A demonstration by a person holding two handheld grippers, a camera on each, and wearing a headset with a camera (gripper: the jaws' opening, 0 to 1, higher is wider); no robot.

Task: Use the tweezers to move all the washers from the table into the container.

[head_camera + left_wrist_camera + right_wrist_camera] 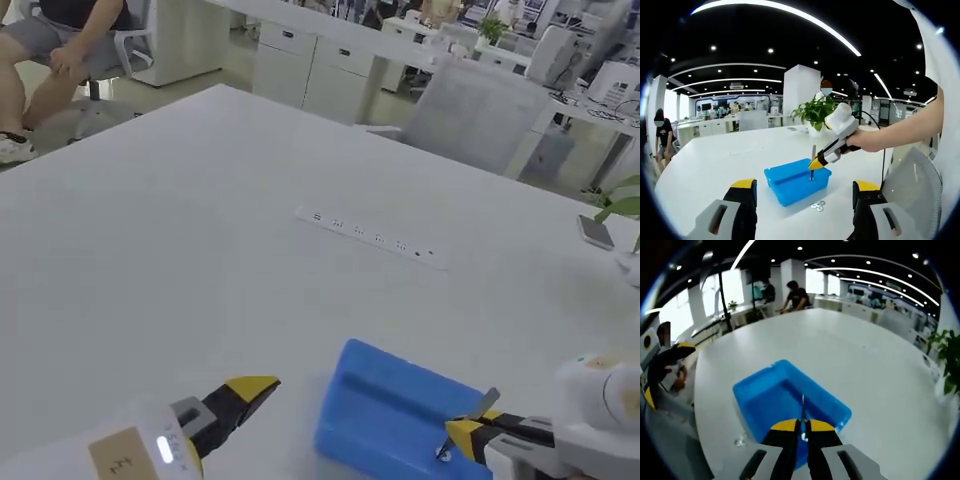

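Observation:
A blue container (395,415) sits on the white table near its front edge. My right gripper (465,435) is shut on thin metal tweezers (802,407), whose tips point down over the container's (767,400) inside. In the left gripper view the right gripper (822,157) hovers above the container (790,185); I cannot tell whether the tweezer tips hold a washer. Small washers (817,205) lie on the table just beside the container, and washers (740,441) also show near its corner. My left gripper (805,187) stands open, a short way back from the container, and the left gripper (250,390) holds nothing.
A white power strip (370,237) lies mid-table. A phone (596,232) and a potted plant (814,111) are at the far right side. A grey chair (470,115) stands behind the table, and a person (60,50) sits at the far left.

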